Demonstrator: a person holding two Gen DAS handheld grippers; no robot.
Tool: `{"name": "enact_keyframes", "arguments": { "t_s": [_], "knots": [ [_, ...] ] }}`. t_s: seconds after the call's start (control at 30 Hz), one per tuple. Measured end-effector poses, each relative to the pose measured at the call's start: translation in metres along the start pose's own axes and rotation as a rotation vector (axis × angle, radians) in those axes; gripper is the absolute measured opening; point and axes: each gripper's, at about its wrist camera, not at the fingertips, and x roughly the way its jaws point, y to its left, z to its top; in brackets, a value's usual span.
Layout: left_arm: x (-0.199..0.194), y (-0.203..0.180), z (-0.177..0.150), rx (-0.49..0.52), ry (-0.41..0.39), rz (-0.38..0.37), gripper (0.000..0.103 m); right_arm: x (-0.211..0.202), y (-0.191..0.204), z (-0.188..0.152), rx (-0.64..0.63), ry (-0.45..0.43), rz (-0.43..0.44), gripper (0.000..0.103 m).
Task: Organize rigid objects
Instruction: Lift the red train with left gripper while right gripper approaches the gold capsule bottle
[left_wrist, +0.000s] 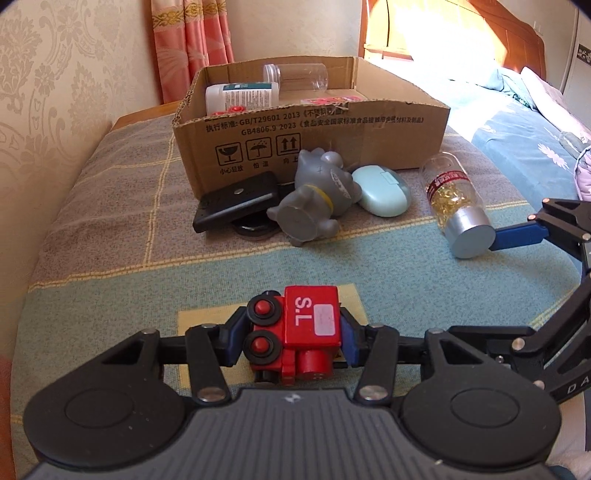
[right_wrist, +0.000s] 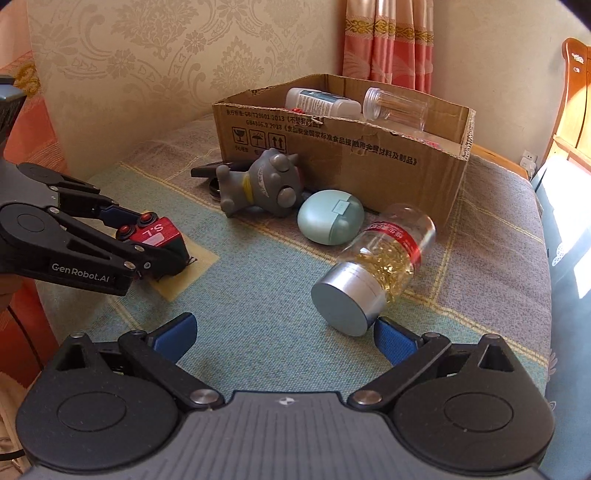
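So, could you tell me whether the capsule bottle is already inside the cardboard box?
No, the capsule bottle lies outside the cardboard box.

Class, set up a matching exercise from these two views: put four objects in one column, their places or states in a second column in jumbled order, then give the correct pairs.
Things
1. red wooden toy train
2. clear bottle of golden capsules with a silver cap
3. empty clear plastic jar
4. grey cat figurine

Places
A. inside the cardboard box
B. lying between the black case and mint oval case
C. gripped in the left tongs
D. lying by the open right tongs

Pairs: 1-C, 2-D, 3-A, 4-B
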Motion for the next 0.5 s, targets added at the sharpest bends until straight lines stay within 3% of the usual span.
{"name": "enact_keyframes", "arguments": {
  "t_s": [0.1, 0.27, 0.33, 0.4, 0.5],
  "knots": [
    [0.0, 0.004, -0.001, -0.009, -0.003, 0.002, 0.052, 0.005, 0.01, 0.005, -0.028, 0.013, 0.023, 0.103],
    [0.001, 0.004, -0.001, -0.022, -0.012, 0.008, 0.056, -0.002, 0.005, 0.004, -0.055, 0.032, -0.043, 0.103],
    [0.003, 0.004, -0.002, -0.028, -0.017, 0.015, 0.065, -0.01, -0.005, -0.001, -0.042, 0.029, -0.07, 0.103],
    [0.005, 0.004, -0.004, -0.036, -0.014, 0.021, 0.082, -0.015, -0.018, -0.007, -0.022, 0.026, -0.109, 0.103],
    [0.007, 0.006, -0.008, -0.058, -0.009, 0.03, 0.095, -0.011, -0.036, -0.014, 0.012, 0.044, -0.154, 0.103]
  ]
}}
